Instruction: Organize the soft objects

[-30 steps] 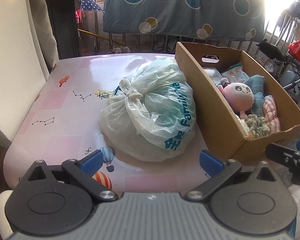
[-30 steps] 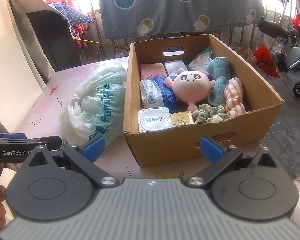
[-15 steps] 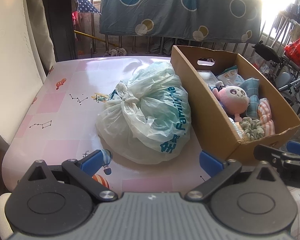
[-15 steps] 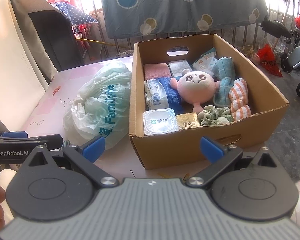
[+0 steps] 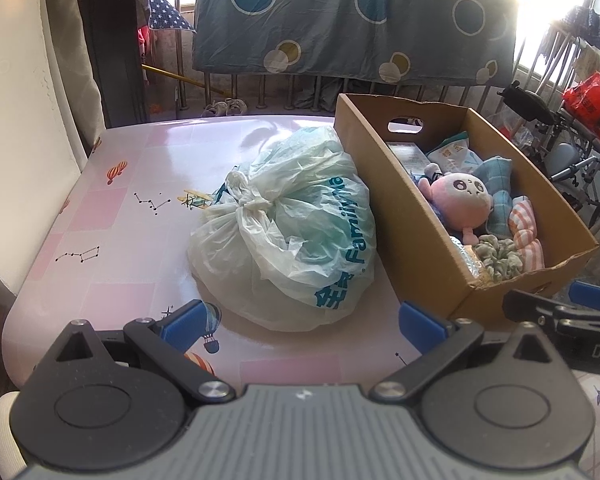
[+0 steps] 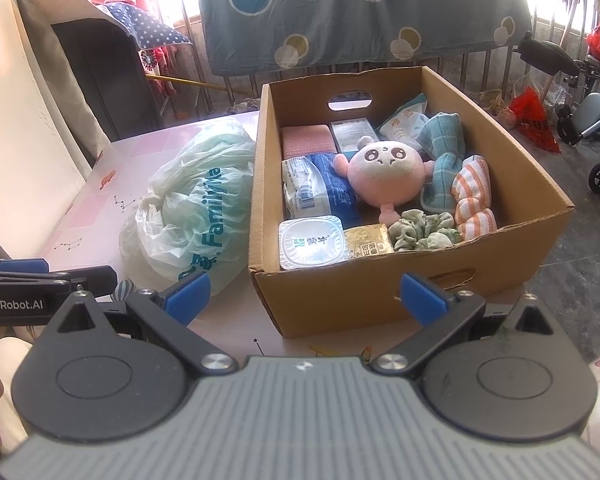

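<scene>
Left wrist view: the left gripper (image 5: 304,316) hovers low over the pink table (image 5: 112,216), its blue fingers spread wide w/ nothing between them. In front of it lies a knotted FamilyMart plastic bag (image 5: 288,236), touching the left wall of the cardboard box (image 5: 400,208). Inside the box are a pink plush toy (image 5: 462,200), a blue checked cloth (image 5: 500,184), an orange-striped cloth (image 5: 526,232), a green scrunchie (image 5: 498,256) and a snack pouch (image 5: 454,154) at the back. The right gripper's finger shows at the right edge, near the box front corner. Right wrist view: the right gripper (image 6: 304,294) stands before the box front wall, fingers also wide apart & empty. The box holds, on the left side, a pink sponge-like block (image 6: 306,140), a blue-white packet (image 6: 316,192), a sealed yogurt cup (image 6: 312,244) and a gold wrapped piece (image 6: 368,242); plush toy in the middle, cloths & scrunchie on the right. The bag lies just left of the box.
</scene>
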The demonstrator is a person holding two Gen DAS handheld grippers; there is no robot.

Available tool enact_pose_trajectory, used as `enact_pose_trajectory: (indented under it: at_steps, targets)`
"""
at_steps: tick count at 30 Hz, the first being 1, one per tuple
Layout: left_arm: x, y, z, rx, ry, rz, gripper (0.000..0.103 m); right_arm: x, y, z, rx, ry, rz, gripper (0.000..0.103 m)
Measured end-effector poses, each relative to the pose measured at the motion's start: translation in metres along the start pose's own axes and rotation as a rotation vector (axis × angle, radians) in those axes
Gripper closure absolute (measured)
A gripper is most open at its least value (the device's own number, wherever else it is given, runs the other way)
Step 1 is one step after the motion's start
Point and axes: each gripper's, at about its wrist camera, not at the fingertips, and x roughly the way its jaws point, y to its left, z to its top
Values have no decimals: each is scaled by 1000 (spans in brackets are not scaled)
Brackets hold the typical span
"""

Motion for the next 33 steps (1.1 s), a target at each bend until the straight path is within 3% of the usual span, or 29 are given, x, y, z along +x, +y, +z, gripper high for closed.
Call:
enact_pose_trajectory:
  at_steps: [33]
  targets:
    - [3,1,1,9,11,-10,0,2,-2,1,-2,7,-6,1]
